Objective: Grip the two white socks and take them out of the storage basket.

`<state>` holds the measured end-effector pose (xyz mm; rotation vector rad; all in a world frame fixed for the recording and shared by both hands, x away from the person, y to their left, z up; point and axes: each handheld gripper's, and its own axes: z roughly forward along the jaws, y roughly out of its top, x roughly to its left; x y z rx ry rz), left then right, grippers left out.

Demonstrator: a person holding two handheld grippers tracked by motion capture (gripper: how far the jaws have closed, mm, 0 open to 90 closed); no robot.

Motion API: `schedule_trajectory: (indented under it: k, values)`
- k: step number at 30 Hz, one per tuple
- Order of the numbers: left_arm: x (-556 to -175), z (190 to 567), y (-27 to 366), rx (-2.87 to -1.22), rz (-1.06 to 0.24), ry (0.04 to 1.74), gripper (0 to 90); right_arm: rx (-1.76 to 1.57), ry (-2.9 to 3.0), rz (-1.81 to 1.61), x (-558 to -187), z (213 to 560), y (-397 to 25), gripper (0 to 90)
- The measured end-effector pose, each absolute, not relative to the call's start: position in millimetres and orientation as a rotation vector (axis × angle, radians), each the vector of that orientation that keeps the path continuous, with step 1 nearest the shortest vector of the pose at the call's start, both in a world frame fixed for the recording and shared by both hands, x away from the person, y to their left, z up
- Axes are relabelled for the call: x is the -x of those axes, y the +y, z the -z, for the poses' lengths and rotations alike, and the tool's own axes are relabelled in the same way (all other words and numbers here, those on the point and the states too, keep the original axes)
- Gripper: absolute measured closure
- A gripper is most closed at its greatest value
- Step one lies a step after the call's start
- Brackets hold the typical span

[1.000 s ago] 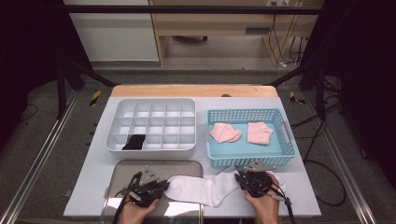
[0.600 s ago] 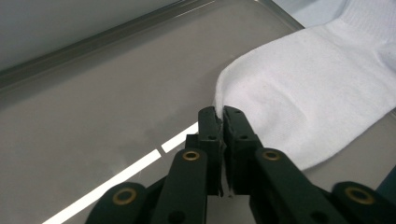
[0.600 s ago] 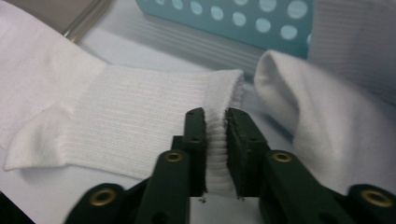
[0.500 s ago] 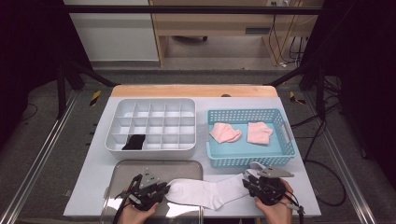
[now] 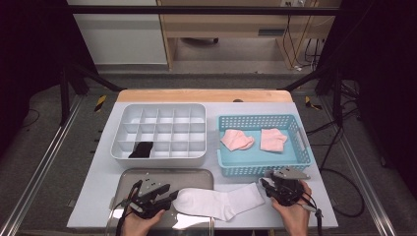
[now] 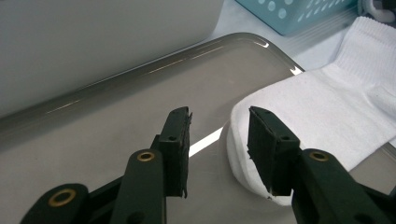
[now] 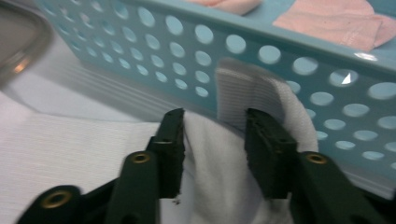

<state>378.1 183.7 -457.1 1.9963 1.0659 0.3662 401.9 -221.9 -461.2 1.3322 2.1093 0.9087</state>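
Socks are the work here. High view: one long white cotton sock lies flat across the near table edge, toe end on the grey metal tray, cuff end toward the teal perforated plastic basket. Left gripper sits just off the toe; right gripper sits at the cuff. One at each end, likely so the sock can be folded or lifted evenly. Count: one white sock, two pink folded socks in the basket, one black sock in a front cell of the white plastic divided organiser.

Left gripper view: jaws stand apart at a middling gap, holding nothing. The toe of the sock lies beside and partly behind the right-hand finger; bare tray shows between the fingers.

Right gripper view: jaws apart, straddling a raised fold of the ribbed cuff; white cloth fills the gap, but the fingers do not look pressed onto it. Basket wall just beyond the fingertips, pink socks above it.
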Motion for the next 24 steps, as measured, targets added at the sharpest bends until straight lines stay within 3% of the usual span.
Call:
schedule_trajectory:
  k: [2,4,14,24]
  values:
    - [-378.2,456.5,184.7,-1.990,-0.368,1.066,58.2,-1.357,2.129,-0.910,-401.7,460.7,-222.0,83.9]
    - [-378.6,456.0,185.3,-1.985,-0.365,1.070,59.0,-1.375,2.123,-0.914,-398.7,456.7,-223.2,88.8]
    - [-376.9,449.8,190.2,-1.946,-0.380,1.068,61.4,-1.198,2.129,-1.296,-375.0,407.6,-192.9,88.2]
    - [-375.7,450.0,188.3,-1.953,-0.364,1.042,61.8,-1.185,2.350,-1.294,-389.1,452.9,-153.7,85.7]
